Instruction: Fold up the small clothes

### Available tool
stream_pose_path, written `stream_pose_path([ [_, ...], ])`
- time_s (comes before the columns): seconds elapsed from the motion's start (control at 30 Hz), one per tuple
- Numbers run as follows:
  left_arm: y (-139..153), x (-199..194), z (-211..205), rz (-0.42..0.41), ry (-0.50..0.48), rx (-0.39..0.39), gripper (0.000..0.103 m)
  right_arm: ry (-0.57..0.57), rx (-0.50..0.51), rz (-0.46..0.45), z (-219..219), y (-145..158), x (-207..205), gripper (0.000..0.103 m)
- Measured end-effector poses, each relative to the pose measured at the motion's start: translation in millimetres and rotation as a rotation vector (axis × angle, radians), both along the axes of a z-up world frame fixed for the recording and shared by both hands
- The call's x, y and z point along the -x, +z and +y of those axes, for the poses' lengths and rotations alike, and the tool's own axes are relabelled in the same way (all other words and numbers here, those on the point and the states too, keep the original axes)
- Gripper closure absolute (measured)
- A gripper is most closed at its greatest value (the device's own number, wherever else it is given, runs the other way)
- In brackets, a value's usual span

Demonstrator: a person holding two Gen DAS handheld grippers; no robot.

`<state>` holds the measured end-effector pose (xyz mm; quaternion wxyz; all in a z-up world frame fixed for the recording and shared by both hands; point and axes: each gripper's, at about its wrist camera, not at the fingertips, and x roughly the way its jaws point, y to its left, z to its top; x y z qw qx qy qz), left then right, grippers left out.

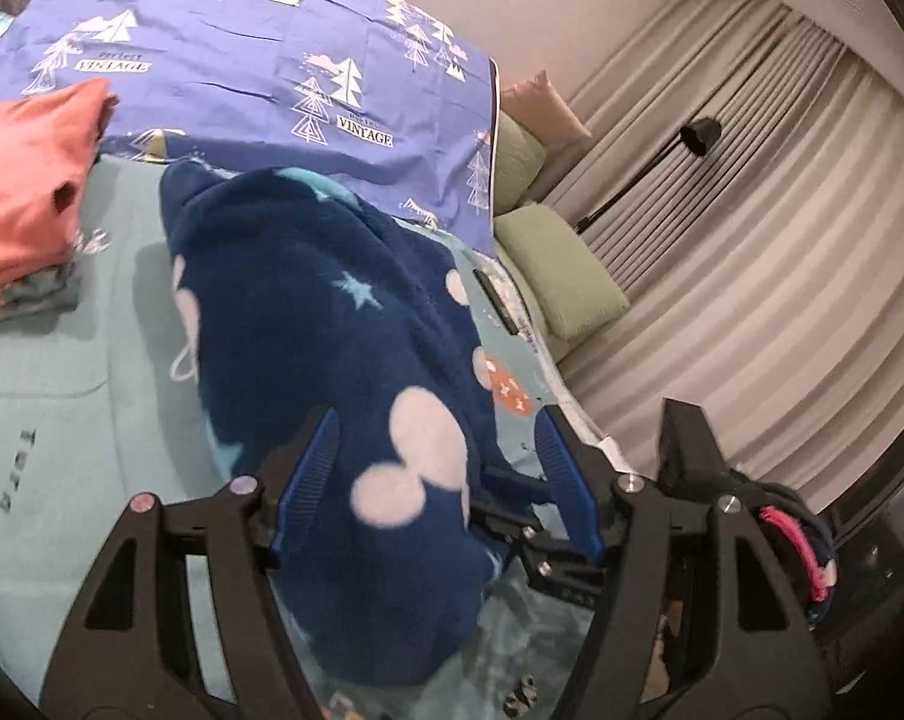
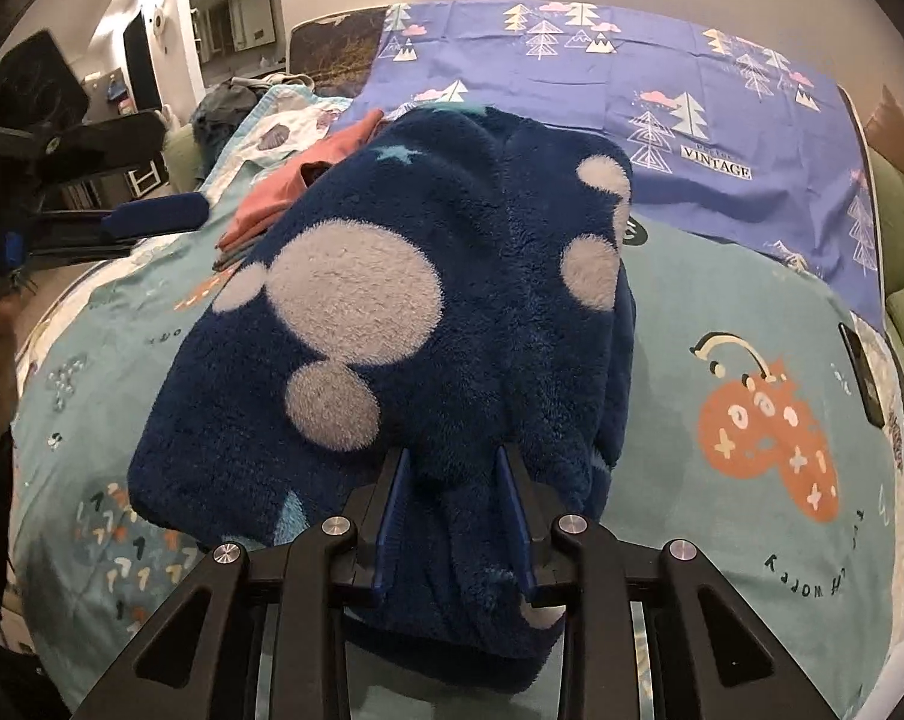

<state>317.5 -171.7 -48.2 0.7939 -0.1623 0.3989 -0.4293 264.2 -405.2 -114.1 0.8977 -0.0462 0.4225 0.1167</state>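
bed cover (image 2: 721,312) carries the navy fleece garment (image 2: 428,312), folded, lying mid-bed beside the pink stack (image 1: 26,180). right gripper (image 2: 454,510) clenched on its near edge; left gripper (image 1: 437,468) spread wide astride it, grasping nothing. we judge: press flat, release squarely.

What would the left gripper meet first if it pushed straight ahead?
Most likely the fluffy navy fleece garment with pale spots: the left gripper has its blue fingers wide open around it. Contact is unclear.
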Motion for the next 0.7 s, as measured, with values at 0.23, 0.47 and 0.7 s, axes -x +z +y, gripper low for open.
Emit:
stream_pose_path([
  [0.23,-34,-29,-25,0.052,0.033,-0.074,0.035,-0.004,-0.025,-0.009,-3,-5,-1,0.073],
  [0.47,-42,-23,-36,0.010,0.055,-0.167,0.035,-0.048,-0.159,-0.072,-23,42,-17,0.070],
  [0.7,-50,-19,-40,-0.027,0.044,-0.215,0.035,-0.046,-0.123,-0.099,-11,60,-65,0.069],
])
